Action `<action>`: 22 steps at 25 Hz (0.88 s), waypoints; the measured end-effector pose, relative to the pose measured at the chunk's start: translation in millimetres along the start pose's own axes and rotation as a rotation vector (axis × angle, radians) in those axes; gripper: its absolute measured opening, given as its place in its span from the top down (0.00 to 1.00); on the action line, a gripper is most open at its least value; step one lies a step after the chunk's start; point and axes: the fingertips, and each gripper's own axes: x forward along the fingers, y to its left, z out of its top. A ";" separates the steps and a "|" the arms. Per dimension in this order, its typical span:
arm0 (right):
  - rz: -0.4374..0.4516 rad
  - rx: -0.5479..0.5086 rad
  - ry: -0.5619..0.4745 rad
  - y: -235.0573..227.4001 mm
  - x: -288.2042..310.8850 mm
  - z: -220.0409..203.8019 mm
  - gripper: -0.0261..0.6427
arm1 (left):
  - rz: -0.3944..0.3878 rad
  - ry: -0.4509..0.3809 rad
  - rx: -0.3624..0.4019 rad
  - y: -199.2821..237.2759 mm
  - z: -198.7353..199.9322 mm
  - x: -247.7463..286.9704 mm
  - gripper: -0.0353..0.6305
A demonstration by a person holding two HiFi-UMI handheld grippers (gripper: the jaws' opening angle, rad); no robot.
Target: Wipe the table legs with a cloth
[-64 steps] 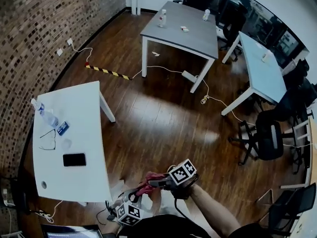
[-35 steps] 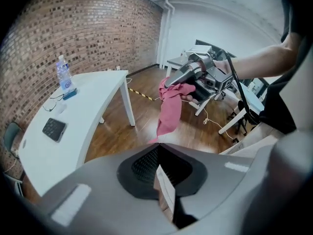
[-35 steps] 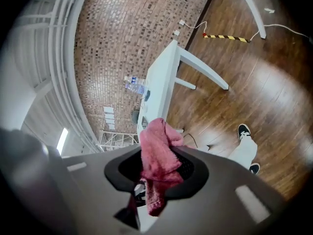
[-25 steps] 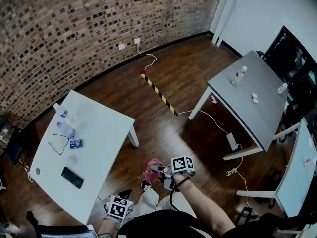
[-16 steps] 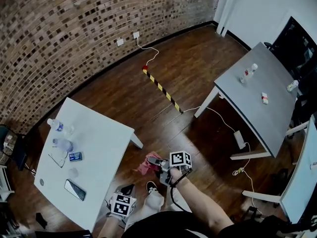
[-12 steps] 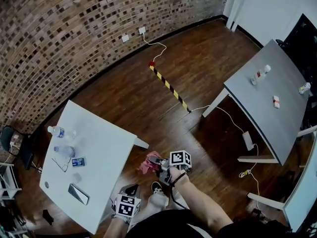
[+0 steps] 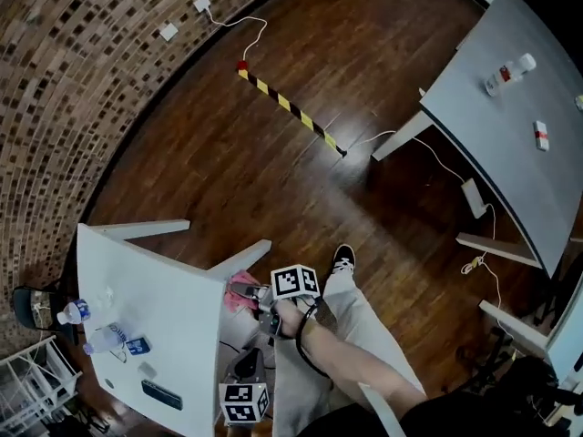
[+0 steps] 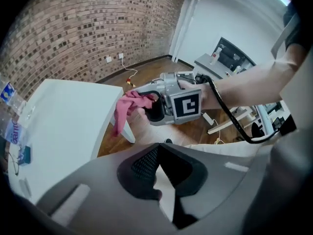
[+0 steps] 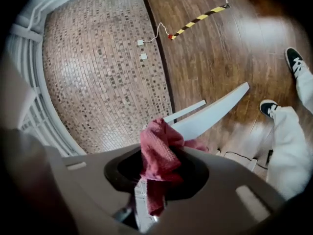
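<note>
Right gripper (image 9: 155, 180) is clamped shut on the pink cloth (image 9: 157, 153). The cloth is bunched up between the jaws, with a loose tail hanging out below and a lump sticking up past the tips.

The bit that matters is that the nearest table leg (image 9: 215, 112) sits straight ahead of those jaws. Its upper end is right behind the cloth lump, and the leg runs away from the gripper on a slant, forward and off to the right, down toward the wood floor. So the long axis is basically a splayed diagonal, not vertical. A wipe would probably have to follow that slant outward from the gripper rather than go straight down.

Can't honestly say whether the cloth is touching the leg or just sitting in front of it. The two overlap in the right gripper view and the head view is too small to settle it.

A second leg (image 9: 186, 111) is further off, ahead and a bit left of the jaws, on a similar slant.

Left gripper (image 8: 156, 155) has its jaws together on nothing. It's hanging back by the person's lap, with the right gripper ahead of it, so the right one is clearly nearer the leg. The white table (image 7: 155, 326) top is off to the left of both.
</note>
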 end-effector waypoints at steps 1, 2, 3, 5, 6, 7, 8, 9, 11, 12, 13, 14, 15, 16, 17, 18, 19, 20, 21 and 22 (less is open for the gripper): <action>0.012 0.015 0.001 -6.8 7.8 -0.1 0.82 | -0.003 -0.002 -0.010 2.7 0.6 7.6 0.94; 0.028 0.036 -0.004 -12.9 14.4 1.8 0.82 | -0.007 -0.003 -0.011 5.2 2.1 16.4 0.94; 0.050 0.061 -0.017 -18.0 19.5 5.2 0.82 | -0.014 -0.003 -0.004 7.1 3.8 25.8 0.94; 0.106 0.106 -0.054 -24.9 25.9 12.6 0.82 | -0.039 0.005 0.014 9.4 3.5 43.5 0.94; 0.133 0.122 -0.070 -27.0 28.4 14.3 0.82 | -0.054 0.014 0.020 10.2 0.3 50.3 0.94; 0.155 0.131 -0.082 -28.6 31.2 14.4 0.82 | -0.069 0.025 0.025 10.9 -4.5 55.6 0.94; 0.171 0.132 -0.087 -29.8 34.5 13.8 0.82 | -0.081 0.035 0.028 12.1 -9.8 60.4 0.94; 0.181 0.127 -0.087 -30.6 38.0 13.6 0.82 | -0.088 0.043 0.032 14.1 -15.0 65.3 0.94; 0.193 0.111 -0.089 -31.0 43.5 15.6 0.82 | -0.088 0.054 0.042 20.6 -24.2 76.1 0.94; 0.195 0.105 -0.093 -31.8 44.9 17.2 0.82 | -0.086 0.059 0.046 24.8 -28.5 81.3 0.94; 0.188 0.098 -0.099 -33.7 45.6 18.7 0.82 | -0.081 0.064 0.046 29.3 -32.5 86.1 0.94; 0.173 0.088 -0.107 -36.8 46.0 20.3 0.82 | -0.071 0.063 0.045 34.3 -34.8 90.6 0.94; 0.156 0.079 -0.113 -40.5 46.6 21.8 0.82 | -0.054 0.053 0.045 39.7 -34.7 94.7 0.94; 0.144 0.075 -0.118 -44.6 47.3 23.5 0.82 | -0.035 0.039 0.045 44.9 -33.4 98.8 0.94; 0.137 0.077 -0.121 -48.9 48.2 25.5 0.81 | -0.020 0.030 0.042 49.3 -32.3 103.1 0.94; 0.131 0.083 -0.123 -54.0 49.0 28.0 0.82 | -0.011 0.026 0.036 52.2 -31.9 107.6 0.94; 0.124 0.091 -0.126 -59.9 49.6 30.6 0.82 | -0.006 0.026 0.028 54.1 -32.0 112.1 0.94; 0.118 0.099 -0.129 -66.3 50.1 33.2 0.82 | -0.002 0.028 0.022 55.3 -32.4 116.8 0.94; 0.111 0.106 -0.132 -73.2 50.6 36.0 0.82 | 0.003 0.030 0.019 55.9 -33.1 121.9 0.94; 0.104 0.113 -0.135 -80.6 51.3 39.3 0.82 | 0.006 0.031 0.019 56.0 -34.2 127.9 0.94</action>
